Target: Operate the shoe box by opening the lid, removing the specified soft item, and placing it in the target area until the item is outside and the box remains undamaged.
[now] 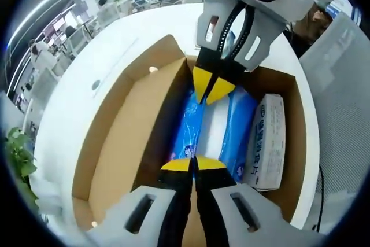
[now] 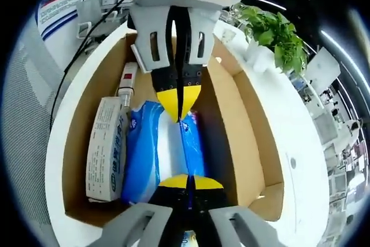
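Lid flap folded back, the cardboard shoe box (image 1: 124, 137) sits open on a white table (image 1: 87, 85). Inside lies a blue-and-white soft pack (image 1: 217, 131), a white carton (image 1: 267, 140) beside it. Left gripper (image 1: 193, 163) and right gripper (image 2: 189, 181) meet the pack's opposite ends, yellow tips pressed together; whether either pinches the wrapper is unclear.

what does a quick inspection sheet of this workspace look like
surface: white table, box sits on it
job's things: cardboard shoe box open, lid flap laid outward; blue soft pack lying inside
clutter: white carton in the box beside the blue soft pack
grippers: left gripper and right gripper both shut, tips at opposite ends of the pack; whether they pinch it is unclear
cables: black cable trailing off the table
surroundings: potted plant, office desks behind
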A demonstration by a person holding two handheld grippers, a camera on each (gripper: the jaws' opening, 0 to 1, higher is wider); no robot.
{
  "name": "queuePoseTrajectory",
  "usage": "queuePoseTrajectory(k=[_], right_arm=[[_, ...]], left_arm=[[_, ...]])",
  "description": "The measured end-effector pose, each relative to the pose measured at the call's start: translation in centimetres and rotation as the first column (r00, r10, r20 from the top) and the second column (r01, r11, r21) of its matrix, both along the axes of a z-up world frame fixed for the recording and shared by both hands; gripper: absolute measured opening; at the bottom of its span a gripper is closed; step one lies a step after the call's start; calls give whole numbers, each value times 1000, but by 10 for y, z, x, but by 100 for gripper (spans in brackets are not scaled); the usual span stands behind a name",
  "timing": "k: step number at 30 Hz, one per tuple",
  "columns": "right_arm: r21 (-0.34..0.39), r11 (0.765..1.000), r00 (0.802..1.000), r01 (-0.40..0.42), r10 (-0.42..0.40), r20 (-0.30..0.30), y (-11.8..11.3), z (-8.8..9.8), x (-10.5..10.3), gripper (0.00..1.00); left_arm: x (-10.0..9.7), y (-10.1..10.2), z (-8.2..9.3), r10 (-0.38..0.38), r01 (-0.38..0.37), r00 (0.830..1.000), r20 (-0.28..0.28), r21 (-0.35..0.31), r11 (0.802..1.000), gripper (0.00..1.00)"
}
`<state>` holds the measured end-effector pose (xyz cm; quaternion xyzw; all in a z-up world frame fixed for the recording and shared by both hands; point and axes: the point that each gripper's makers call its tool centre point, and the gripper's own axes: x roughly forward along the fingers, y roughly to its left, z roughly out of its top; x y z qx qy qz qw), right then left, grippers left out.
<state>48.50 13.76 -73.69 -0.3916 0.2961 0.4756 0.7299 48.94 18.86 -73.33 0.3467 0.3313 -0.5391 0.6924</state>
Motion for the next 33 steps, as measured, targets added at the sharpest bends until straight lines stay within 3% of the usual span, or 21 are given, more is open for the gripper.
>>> queuePoseTrajectory(k=[24,33], right_arm=[[79,997,994,3,-11,105,5,61,-3,0],[100,995,989,-17,2,151,4,96,-11,0]], left_arm=[[-4,5,59,31,-29,997,78,-33,999,0],[-11,5,94,45,-39,993,110,-54,998,0]])
